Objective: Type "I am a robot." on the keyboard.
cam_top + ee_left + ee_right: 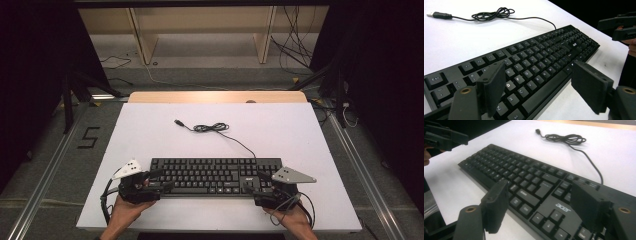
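A black keyboard (pixel 215 175) lies flat near the front of the white tabletop (pixel 150 135). Its thin cable runs back to a loose coil (pixel 210 128) and a USB plug (pixel 178 122). My left gripper (pixel 161 180) is at the keyboard's left end, open. In the left gripper view (pixel 541 87), one jaw hangs over the keys and the other stands past the front edge, and neither pad presses. My right gripper (pixel 255 182) is at the right end, also open. In the right gripper view (pixel 541 207) it straddles the front edge by the logo (pixel 562 207).
Bare white surface lies behind and to both sides of the keyboard. A wooden strip (pixel 215 96) borders the far edge. Beyond it are shelf legs (pixel 142 40) and floor cables (pixel 295 50). Metal rails (pixel 45 175) run along both sides of the table.
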Available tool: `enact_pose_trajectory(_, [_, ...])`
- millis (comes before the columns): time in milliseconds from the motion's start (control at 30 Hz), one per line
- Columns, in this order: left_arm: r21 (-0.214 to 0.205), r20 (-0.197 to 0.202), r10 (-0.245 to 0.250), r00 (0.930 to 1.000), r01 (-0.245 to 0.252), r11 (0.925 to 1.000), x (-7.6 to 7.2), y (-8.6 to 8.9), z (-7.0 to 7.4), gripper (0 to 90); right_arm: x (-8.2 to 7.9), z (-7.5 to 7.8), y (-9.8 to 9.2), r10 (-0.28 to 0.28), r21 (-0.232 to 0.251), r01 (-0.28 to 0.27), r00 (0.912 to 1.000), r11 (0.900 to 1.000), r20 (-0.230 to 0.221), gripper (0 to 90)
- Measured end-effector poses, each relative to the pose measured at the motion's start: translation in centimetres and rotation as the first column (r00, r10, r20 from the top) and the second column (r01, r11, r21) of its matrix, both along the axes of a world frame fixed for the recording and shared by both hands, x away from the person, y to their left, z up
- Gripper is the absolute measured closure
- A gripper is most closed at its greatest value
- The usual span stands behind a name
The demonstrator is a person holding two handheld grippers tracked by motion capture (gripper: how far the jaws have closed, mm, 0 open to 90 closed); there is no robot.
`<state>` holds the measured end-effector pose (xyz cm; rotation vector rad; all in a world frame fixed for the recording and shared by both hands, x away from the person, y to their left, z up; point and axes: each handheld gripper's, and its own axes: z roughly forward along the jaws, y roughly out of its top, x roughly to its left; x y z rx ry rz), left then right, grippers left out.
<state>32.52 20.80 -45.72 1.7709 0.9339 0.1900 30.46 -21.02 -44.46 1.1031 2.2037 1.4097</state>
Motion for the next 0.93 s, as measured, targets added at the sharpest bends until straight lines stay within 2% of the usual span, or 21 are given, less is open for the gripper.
enact_pose_trajectory(200, [-0.002, 0.003, -0.006, 1.0000, 0.006, 1.0000, -0.01, -0.04, 0.02, 27.0, -0.17, 0.10, -0.70, -0.022, 0.014, 0.022, 0.9997, 0.9997, 0.008, 31.9])
enact_pose_trajectory(933, [0.000, 0.007, -0.001, 1.0000, 0.001, 1.0000, 0.09, 0.03, -0.05, 26.9, -0.01, 0.16, -0.45, -0.017, 0.022, 0.017, 0.9998, 0.9996, 0.005, 31.7])
